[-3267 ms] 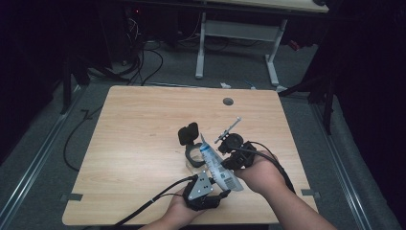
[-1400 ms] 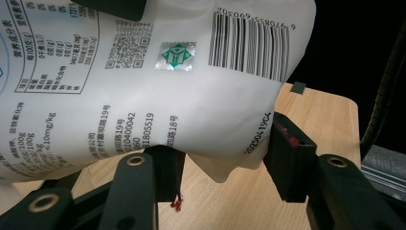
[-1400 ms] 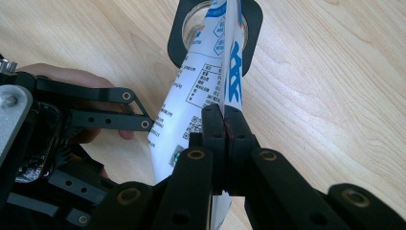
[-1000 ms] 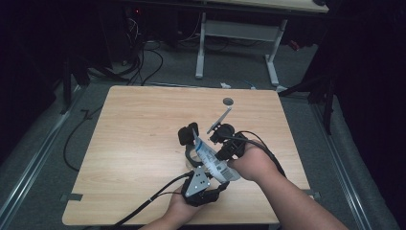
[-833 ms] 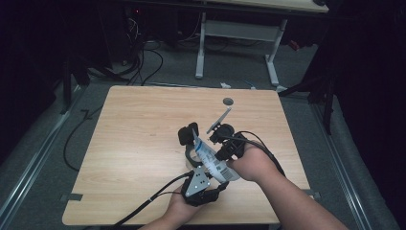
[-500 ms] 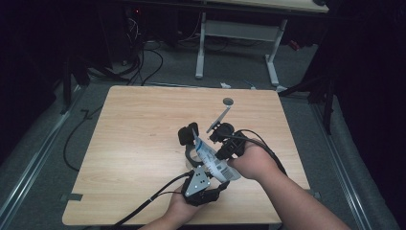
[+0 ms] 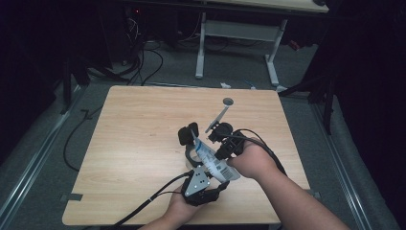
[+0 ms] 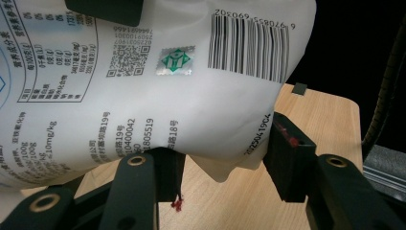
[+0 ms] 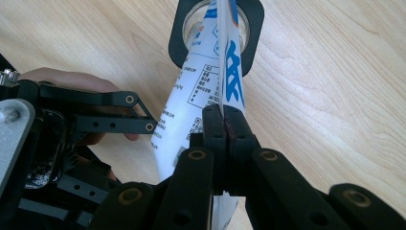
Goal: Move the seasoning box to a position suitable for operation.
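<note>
Jaws of the right gripper (image 9: 223, 120) stand pressed together on a thin edge of the white printed pouch (image 9: 201, 91), low in the middle of the right gripper view. That pinch seems meant to steer the bag while its other end points toward the black-rimmed round container (image 9: 256, 28) at the top of the frame, where the pouch's tip overlaps the opening.

Lower in the high view, the left gripper (image 7: 187, 139) brackets the pouch (image 7: 213, 160) from the other side. In the left gripper view the bag (image 8: 158, 81) bulges across the upper left of the frame, with one pad at its underside, bottom left of centre, and the other pad just beside its corner at right. Whether those pads actually press on the bag I cannot tell; the jaws stand partly apart around it, probably to support its weight.

Both hands sit right of centre on the wooden table (image 7: 143, 124) in the high view. A slim metal stand with a round disc (image 7: 228, 101) rises just above the right gripper.
</note>
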`<state>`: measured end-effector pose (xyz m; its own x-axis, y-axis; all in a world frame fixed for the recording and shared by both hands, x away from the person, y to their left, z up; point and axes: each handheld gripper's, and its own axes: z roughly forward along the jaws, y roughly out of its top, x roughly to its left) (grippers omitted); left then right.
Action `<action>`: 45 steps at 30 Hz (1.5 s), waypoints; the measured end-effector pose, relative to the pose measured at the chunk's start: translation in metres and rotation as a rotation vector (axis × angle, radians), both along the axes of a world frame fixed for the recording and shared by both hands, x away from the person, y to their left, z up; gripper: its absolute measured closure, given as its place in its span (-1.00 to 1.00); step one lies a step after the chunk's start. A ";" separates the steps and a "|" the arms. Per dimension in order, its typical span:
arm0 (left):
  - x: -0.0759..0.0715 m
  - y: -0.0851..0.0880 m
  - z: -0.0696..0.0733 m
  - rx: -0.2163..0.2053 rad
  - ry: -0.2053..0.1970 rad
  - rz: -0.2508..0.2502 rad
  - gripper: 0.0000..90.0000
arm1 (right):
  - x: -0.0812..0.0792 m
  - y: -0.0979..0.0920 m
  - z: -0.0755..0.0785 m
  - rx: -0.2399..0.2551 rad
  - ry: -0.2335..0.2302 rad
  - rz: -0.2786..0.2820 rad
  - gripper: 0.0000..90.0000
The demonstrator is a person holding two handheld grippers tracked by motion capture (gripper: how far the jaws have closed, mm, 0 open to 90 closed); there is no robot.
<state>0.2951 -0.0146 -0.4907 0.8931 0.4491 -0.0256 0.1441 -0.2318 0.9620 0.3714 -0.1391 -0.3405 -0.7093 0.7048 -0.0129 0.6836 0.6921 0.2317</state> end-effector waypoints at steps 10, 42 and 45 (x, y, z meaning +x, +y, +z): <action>-0.001 -0.002 -0.001 0.000 -0.004 0.006 0.18 | 0.000 0.000 -0.001 -0.002 0.012 -0.007 0.99; 0.001 0.000 0.005 -0.024 -0.003 0.011 0.14 | 0.004 0.005 0.006 -0.010 -0.009 0.016 1.00; 0.001 0.000 0.005 -0.024 -0.003 0.013 0.15 | 0.004 0.006 0.006 -0.010 -0.009 0.011 1.00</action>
